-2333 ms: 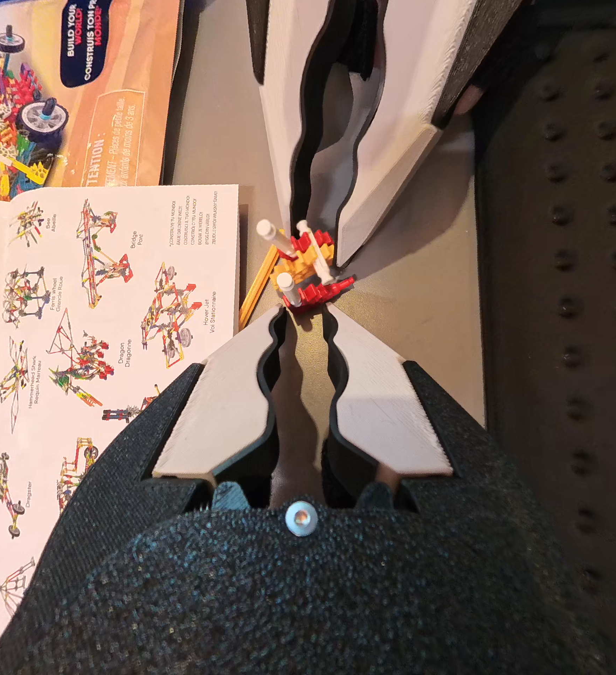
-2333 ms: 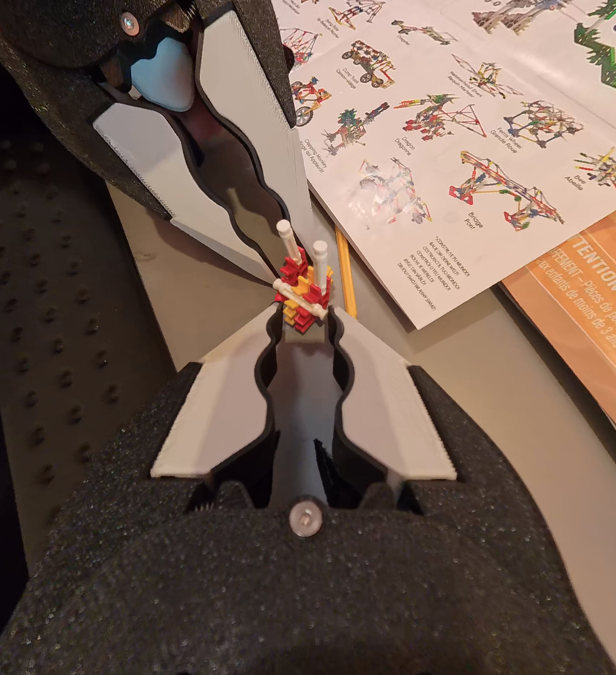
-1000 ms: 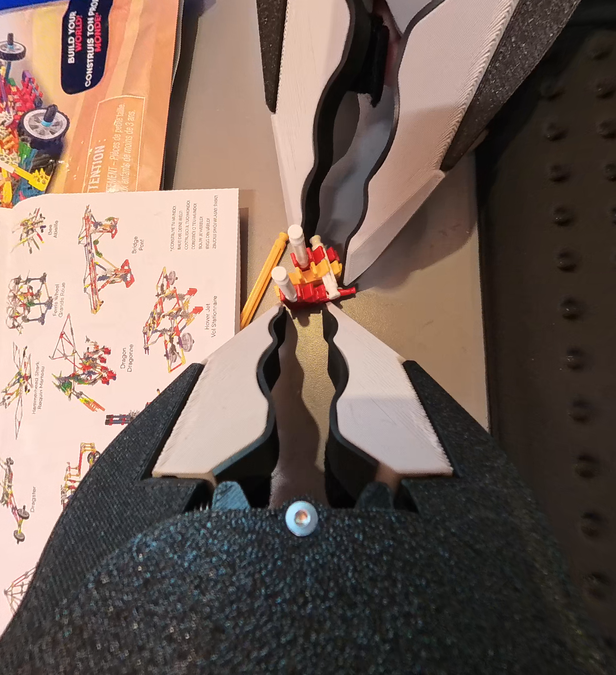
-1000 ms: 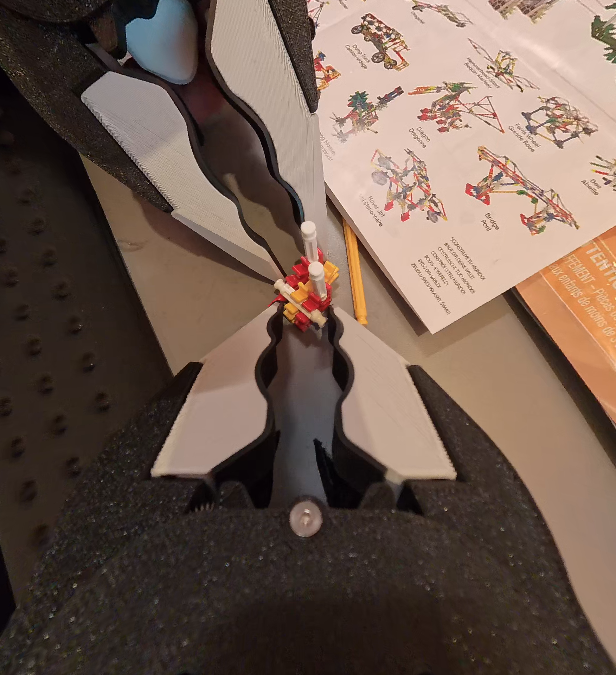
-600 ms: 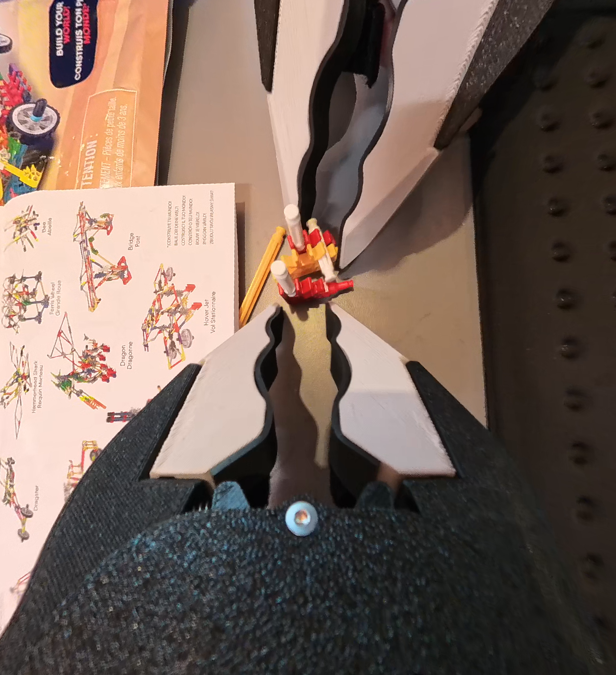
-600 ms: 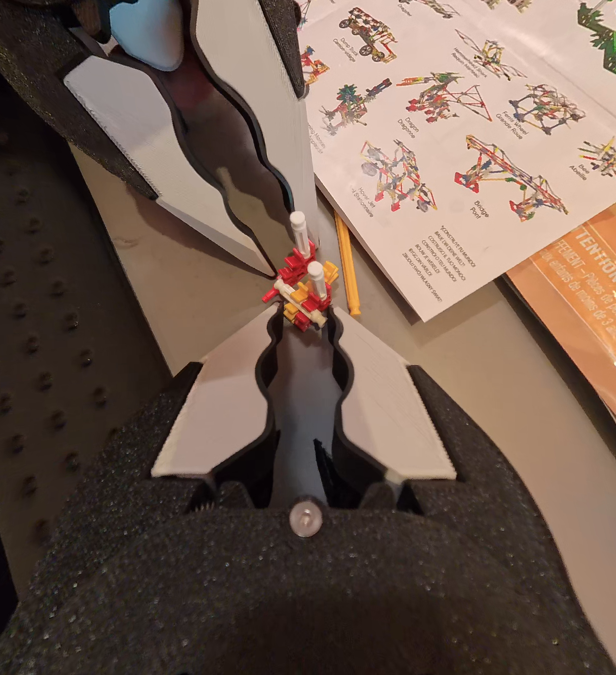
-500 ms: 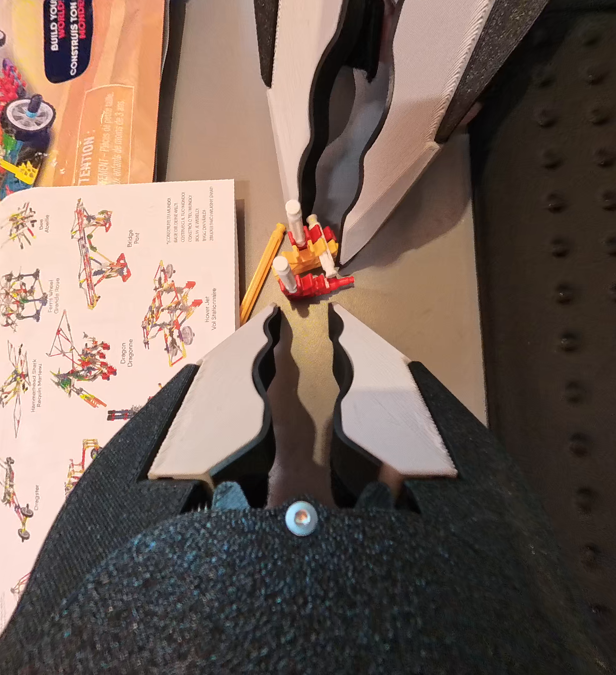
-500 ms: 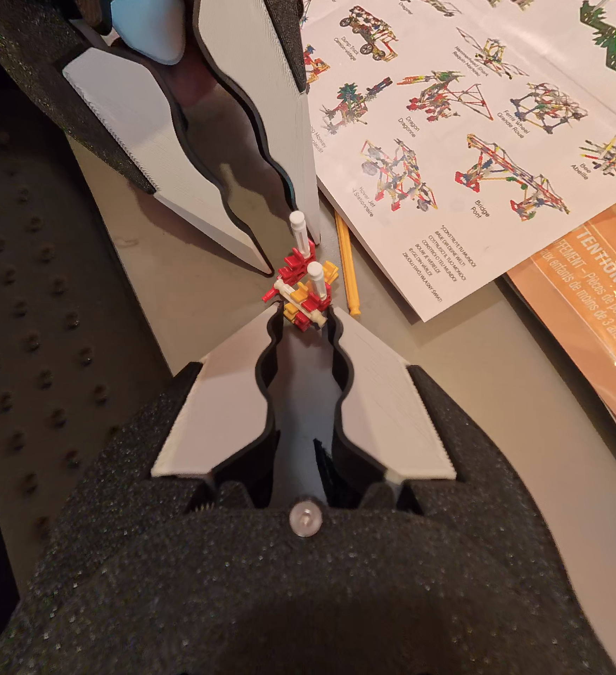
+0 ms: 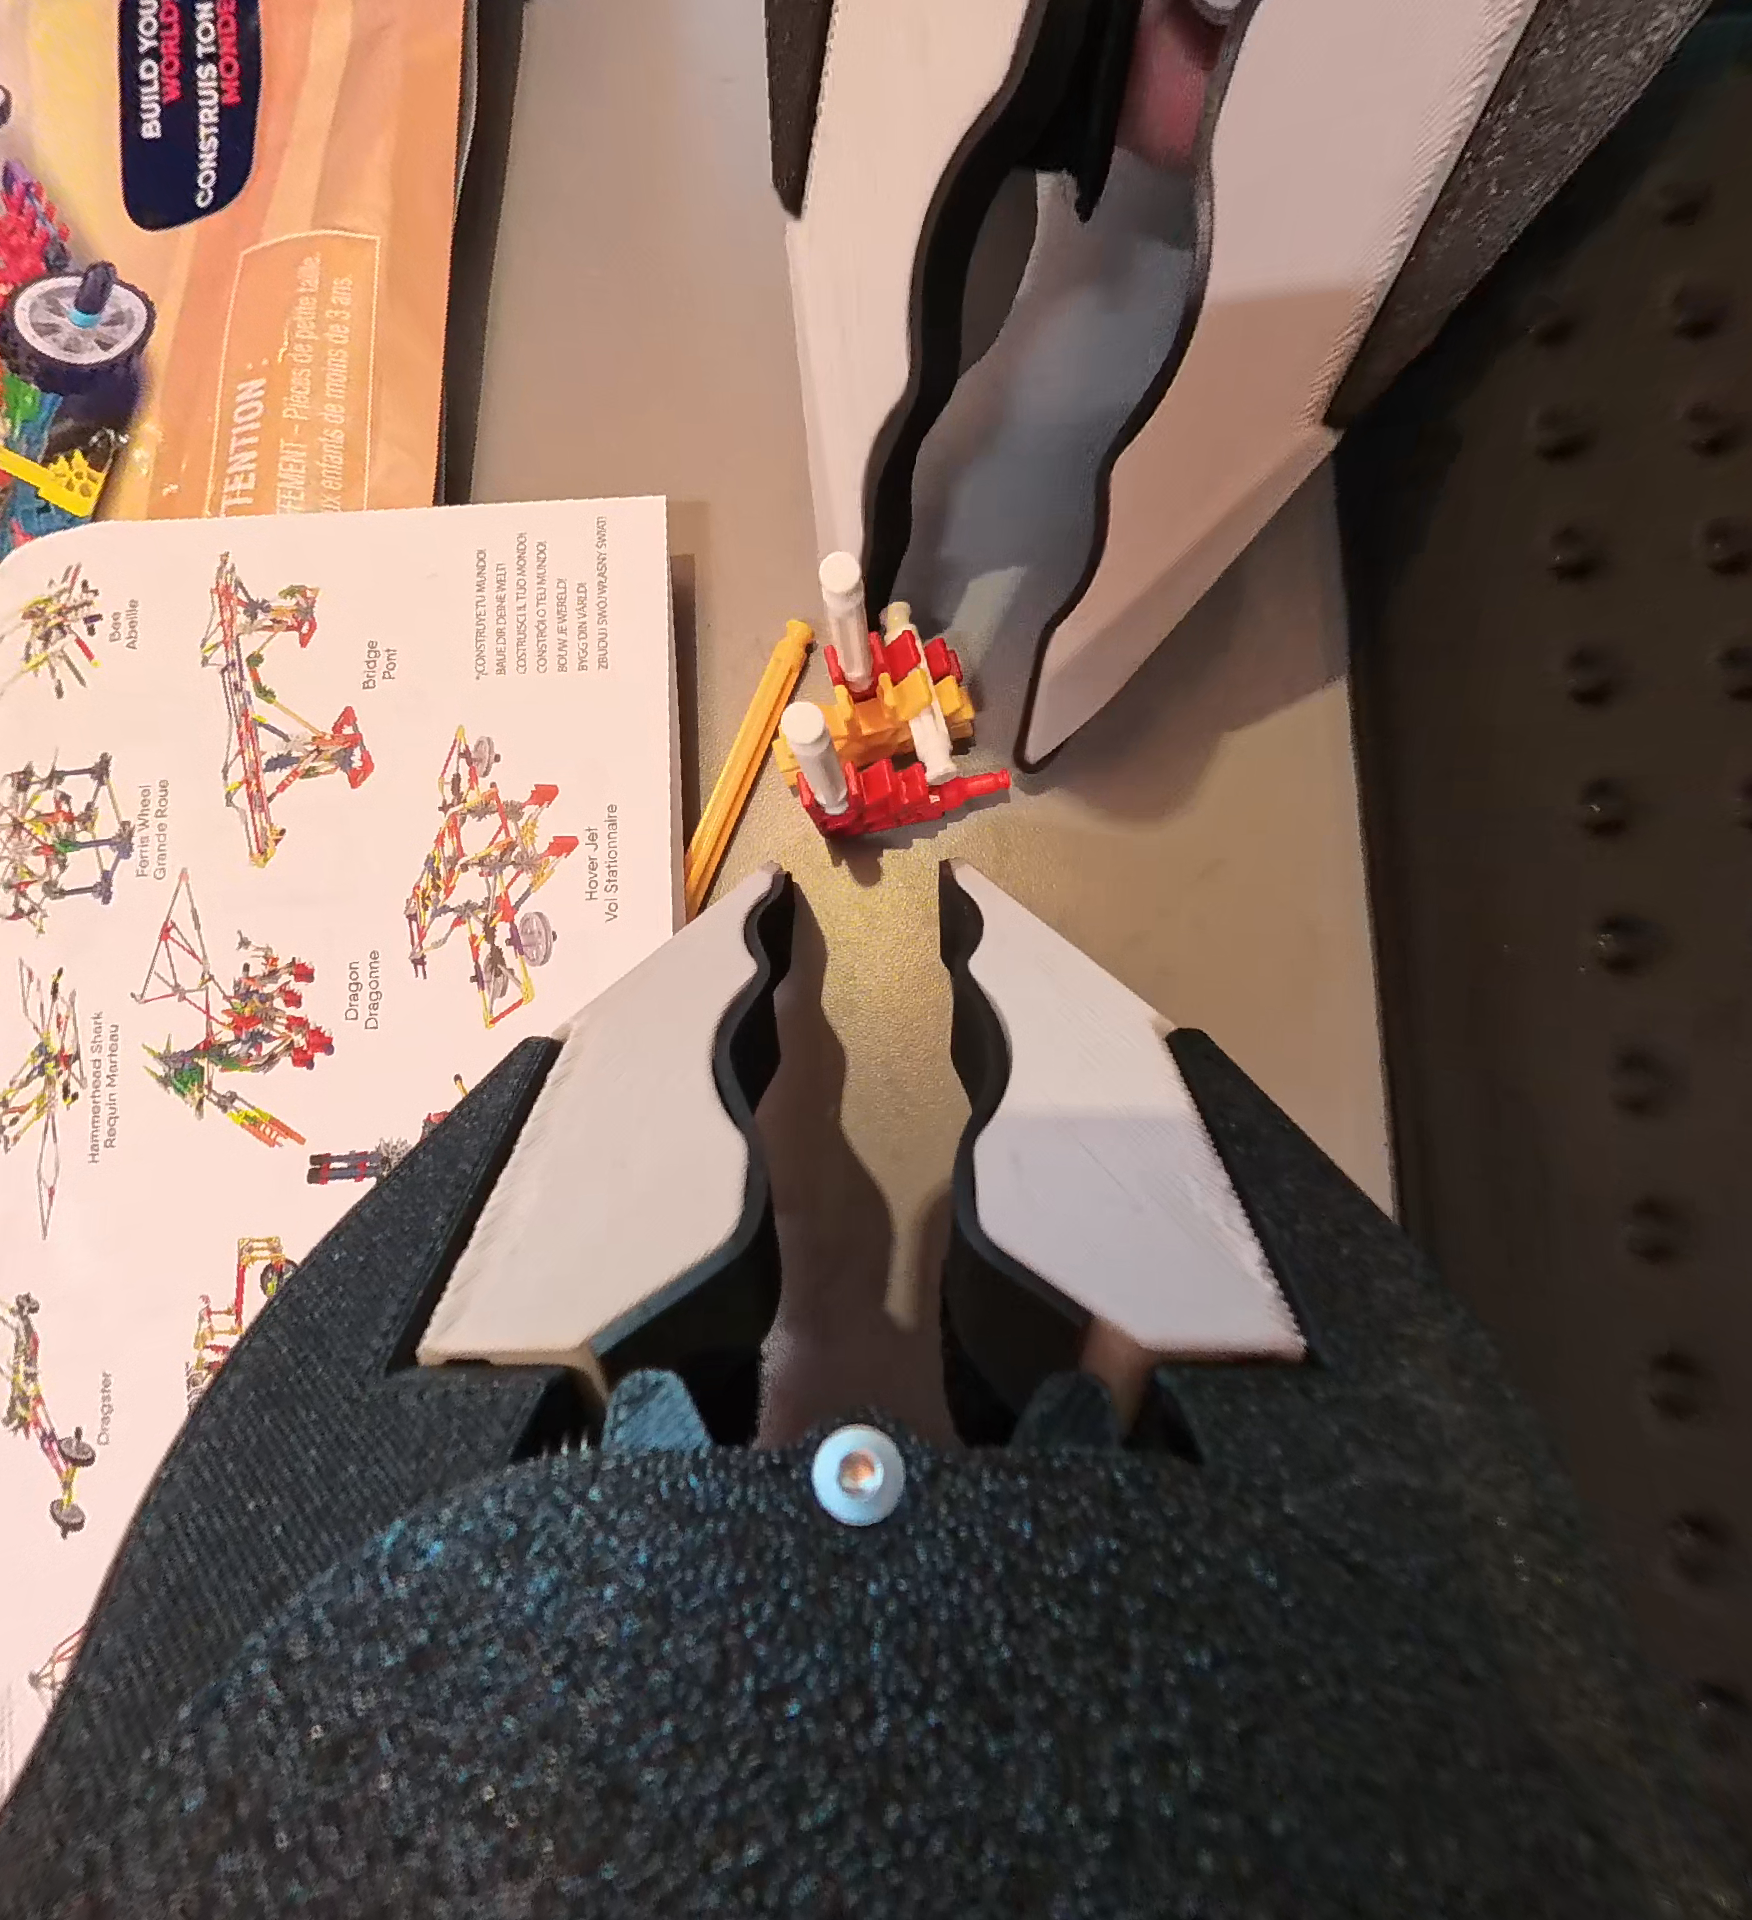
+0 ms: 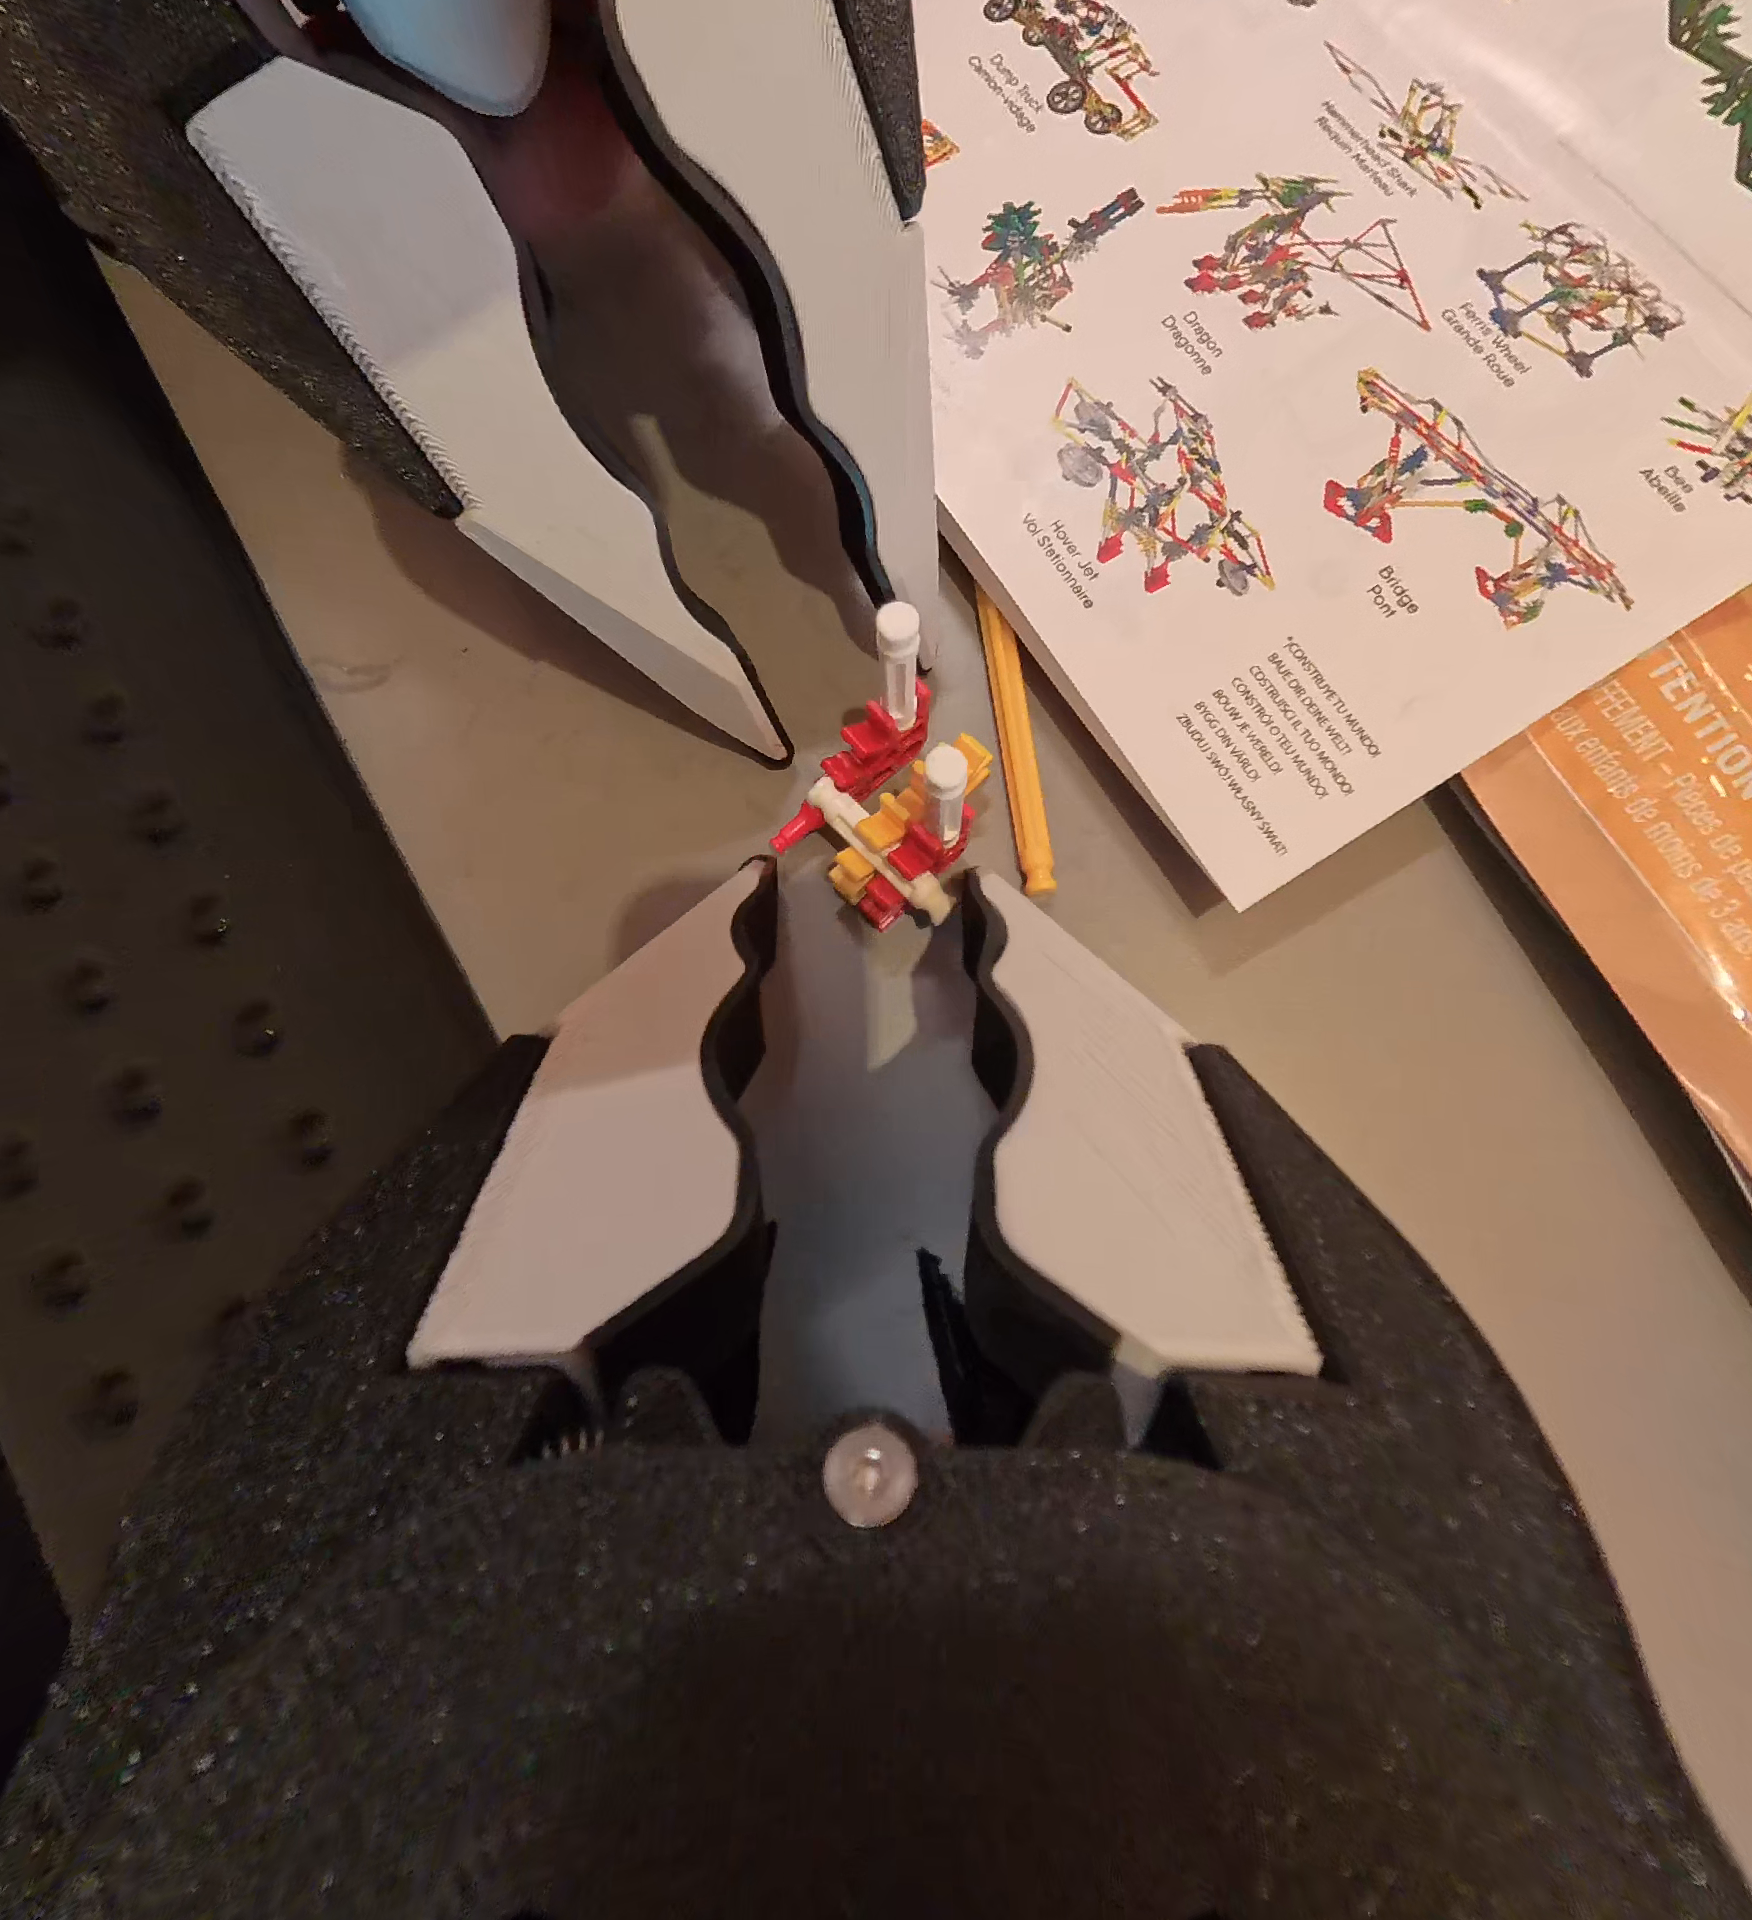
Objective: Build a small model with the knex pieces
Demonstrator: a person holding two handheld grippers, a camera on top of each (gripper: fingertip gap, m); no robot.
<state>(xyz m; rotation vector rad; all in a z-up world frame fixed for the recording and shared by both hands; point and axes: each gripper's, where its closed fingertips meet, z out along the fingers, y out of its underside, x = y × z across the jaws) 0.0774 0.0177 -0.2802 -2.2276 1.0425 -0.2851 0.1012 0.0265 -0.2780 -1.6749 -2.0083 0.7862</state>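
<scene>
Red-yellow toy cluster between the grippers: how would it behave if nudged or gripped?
The cluster is small snapped-together plastic with white pegs sticking up, so probably light and apt to slide or tip on the smooth table. Its many joints may pop apart under a hard squeeze. The lumpy shape probably won't roll, unlike the yellow rod beside it.

The counter (image 9: 1111,914) is a smooth grey-beige surface, bordered on one side by a dark studded mat (image 9: 1599,831). On it rests a small cluster of red, yellow and white construction pieces (image 9: 887,727) — two white rods stand upright from it. Just beside the cluster lies a thin yellow rod (image 9: 747,769), its far end near the edge of a white instruction sheet (image 9: 280,831). An orange printed package (image 9: 186,260) lies beyond — the sheet overlaps it.
</scene>
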